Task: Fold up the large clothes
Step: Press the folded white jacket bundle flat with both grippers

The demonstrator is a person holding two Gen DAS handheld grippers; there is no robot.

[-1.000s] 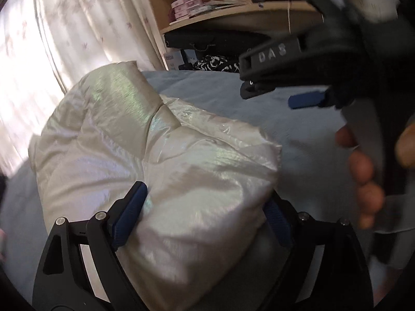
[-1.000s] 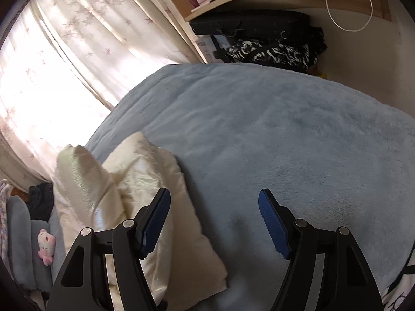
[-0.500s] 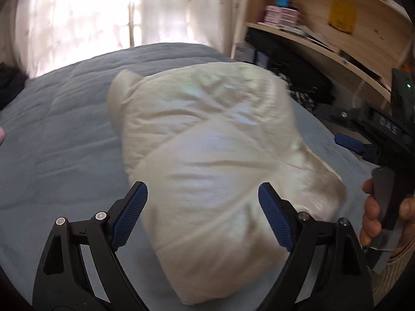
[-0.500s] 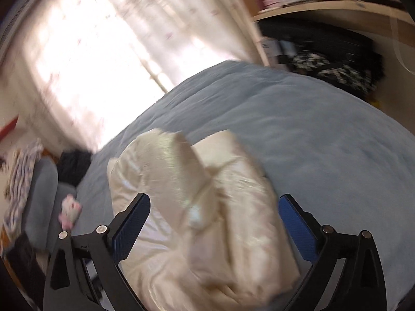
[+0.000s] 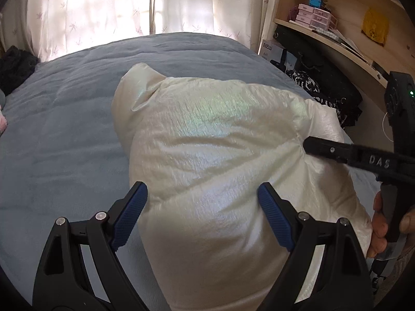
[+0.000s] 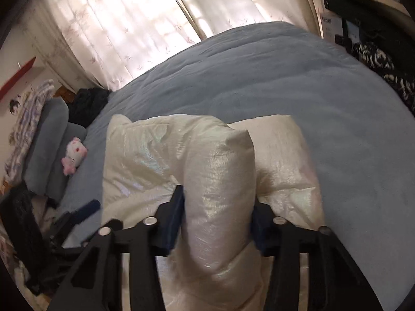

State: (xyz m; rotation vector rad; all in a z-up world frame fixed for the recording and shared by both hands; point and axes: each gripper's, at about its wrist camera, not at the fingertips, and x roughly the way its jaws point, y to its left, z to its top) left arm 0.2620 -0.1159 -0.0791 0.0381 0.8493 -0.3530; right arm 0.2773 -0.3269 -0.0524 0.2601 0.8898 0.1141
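A cream, shiny puffer jacket (image 5: pixel 220 155) lies bunched on the blue bedspread (image 5: pixel 64 142). My left gripper (image 5: pixel 202 217) is open, its blue pads on either side of the jacket's near end. My right gripper (image 6: pixel 218 223) is shut on a thick fold of the jacket (image 6: pixel 220 181) and squeezes it between its pads. The right gripper also shows in the left wrist view (image 5: pixel 337 153), pressed into the jacket's right side. The left gripper's blue tip shows in the right wrist view (image 6: pixel 87 208) at the jacket's left edge.
A curtained window (image 5: pixel 129 5) is behind the bed. Wooden shelves (image 5: pixel 337 33) with boxes and a black bag stand at the right. A grey pillow (image 6: pixel 49 140) and a pink plush toy (image 6: pixel 74 155) lie at the bed's left. Dark clothes (image 6: pixel 88 103) sit near them.
My right gripper has come down over the jacket and shut on a fold of it. My left gripper has stayed open while its view swung toward the window.
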